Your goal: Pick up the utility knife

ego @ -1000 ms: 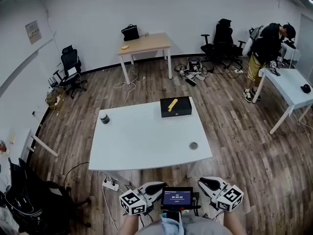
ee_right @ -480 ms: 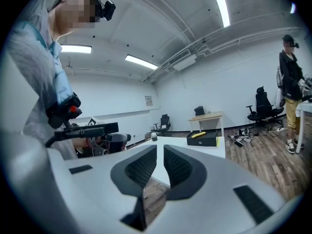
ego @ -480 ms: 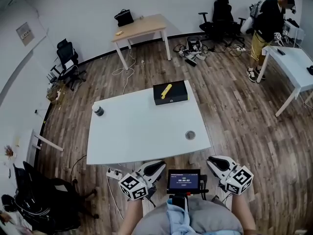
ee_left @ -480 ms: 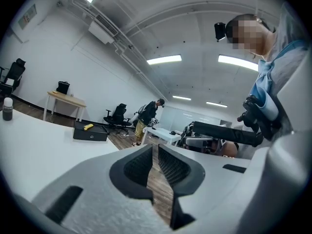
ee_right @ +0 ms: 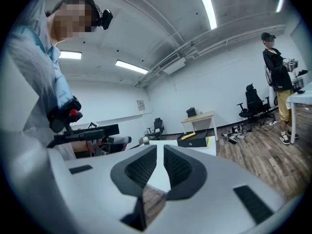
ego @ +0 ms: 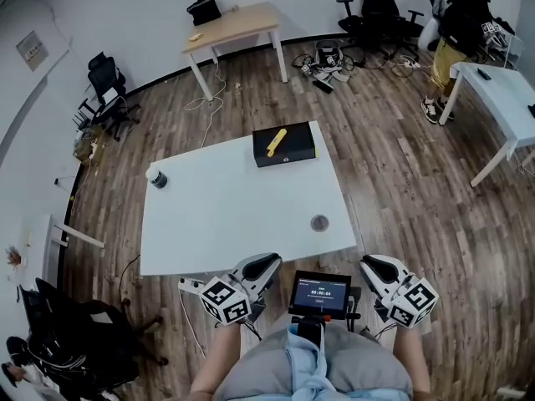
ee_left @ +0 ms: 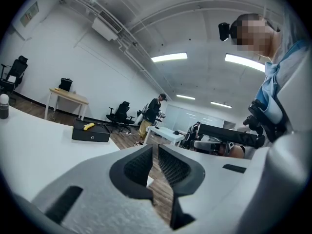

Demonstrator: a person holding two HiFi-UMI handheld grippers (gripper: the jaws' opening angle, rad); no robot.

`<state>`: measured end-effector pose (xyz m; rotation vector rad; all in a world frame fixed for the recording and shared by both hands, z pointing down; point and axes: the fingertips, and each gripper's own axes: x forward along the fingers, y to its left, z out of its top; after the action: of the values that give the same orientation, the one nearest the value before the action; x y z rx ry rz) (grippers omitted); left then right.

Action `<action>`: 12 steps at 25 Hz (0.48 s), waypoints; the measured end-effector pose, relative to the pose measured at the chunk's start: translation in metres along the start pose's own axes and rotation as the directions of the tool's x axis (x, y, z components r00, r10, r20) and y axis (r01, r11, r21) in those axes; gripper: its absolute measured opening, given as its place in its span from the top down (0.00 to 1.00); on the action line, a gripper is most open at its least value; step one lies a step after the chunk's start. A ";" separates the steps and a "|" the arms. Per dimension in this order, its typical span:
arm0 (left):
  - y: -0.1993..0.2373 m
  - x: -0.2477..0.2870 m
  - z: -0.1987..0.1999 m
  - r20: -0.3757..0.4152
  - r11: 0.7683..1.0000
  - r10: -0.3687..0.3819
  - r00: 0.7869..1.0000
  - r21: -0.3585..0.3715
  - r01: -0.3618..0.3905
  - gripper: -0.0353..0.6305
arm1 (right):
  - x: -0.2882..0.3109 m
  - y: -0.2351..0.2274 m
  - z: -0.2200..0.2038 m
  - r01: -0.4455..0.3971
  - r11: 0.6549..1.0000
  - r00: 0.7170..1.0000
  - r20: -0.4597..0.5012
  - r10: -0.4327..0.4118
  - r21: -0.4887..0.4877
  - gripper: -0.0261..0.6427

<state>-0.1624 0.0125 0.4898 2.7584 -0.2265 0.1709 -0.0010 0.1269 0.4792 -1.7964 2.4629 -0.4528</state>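
Observation:
The yellow utility knife [ego: 276,143] lies on a black box [ego: 285,146] at the far side of the white table [ego: 234,215]. My left gripper [ego: 269,261] and right gripper [ego: 370,263] hover side by side just short of the table's near edge, far from the knife. In the left gripper view the jaws [ee_left: 155,145] are shut with nothing between them, and the knife [ee_left: 88,126] shows small at the left. In the right gripper view the gripper [ee_right: 160,147] is also shut and empty, with the knife [ee_right: 188,136] beyond it.
A dark cup [ego: 156,178] stands near the table's left edge and a small round object [ego: 319,222] lies near the right front. A power strip [ego: 191,284] lies on the floor under the near edge. A person [ego: 464,7] stands by a white desk at far right.
Both grippers have come forward to the table's near edge, and the view has shifted so the table sits a little further left. The jaws have stayed shut.

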 end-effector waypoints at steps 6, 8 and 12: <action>0.038 0.032 0.019 -0.005 1.000 -0.011 1.000 -0.009 0.011 0.91 | 0.027 -0.035 0.019 0.026 1.000 1.000 -0.006 -0.026 -0.002 0.91; 0.051 0.042 0.027 0.006 1.000 -0.016 1.000 -0.016 0.016 0.91 | 0.041 -0.046 0.027 0.026 1.000 1.000 -0.011 -0.026 -0.011 0.91; 0.075 0.061 0.043 0.018 0.999 -0.027 0.999 -0.024 0.027 0.91 | 0.070 -0.066 0.038 0.025 1.000 0.999 -0.020 -0.025 -0.013 0.91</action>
<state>-0.1123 -0.0801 0.4852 2.7380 -0.1950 0.1359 0.0460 0.0349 0.4694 -1.8381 2.4650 -0.4610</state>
